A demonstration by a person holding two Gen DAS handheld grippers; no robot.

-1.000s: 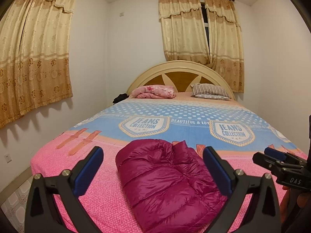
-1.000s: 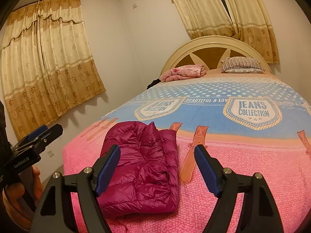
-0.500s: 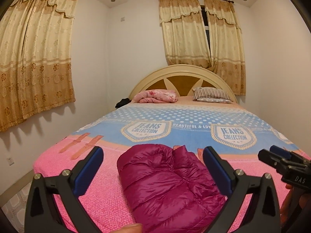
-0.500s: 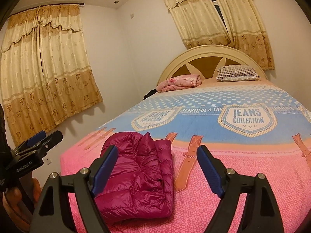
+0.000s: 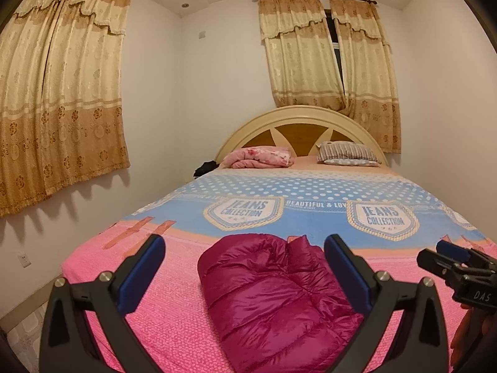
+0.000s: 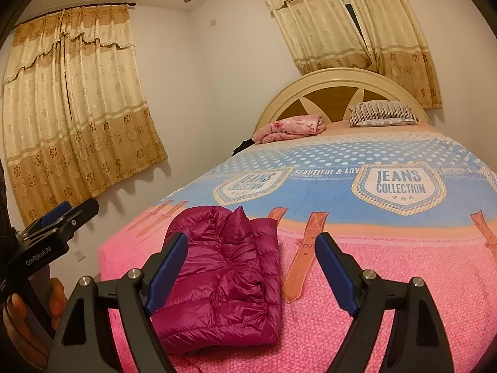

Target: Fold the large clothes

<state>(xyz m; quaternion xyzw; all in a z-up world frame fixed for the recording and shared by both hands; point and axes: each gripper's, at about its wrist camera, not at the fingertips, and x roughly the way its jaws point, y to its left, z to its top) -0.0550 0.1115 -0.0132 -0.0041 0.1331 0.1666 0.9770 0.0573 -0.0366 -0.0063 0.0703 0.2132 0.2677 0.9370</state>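
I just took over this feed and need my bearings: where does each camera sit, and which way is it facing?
Left wrist: sits on the left gripper, facing up the bed toward the headboard; its own open fingers frame the folded magenta puffer jacket; the right gripper shows at the right edge.
Right wrist: sits on the right gripper, same heading, standing to the jacket's right; open fingers, the left gripper and a hand at the left edge.
Shared: jacket, JEANS COLLECTION bedspread, striped pillow, curtains.
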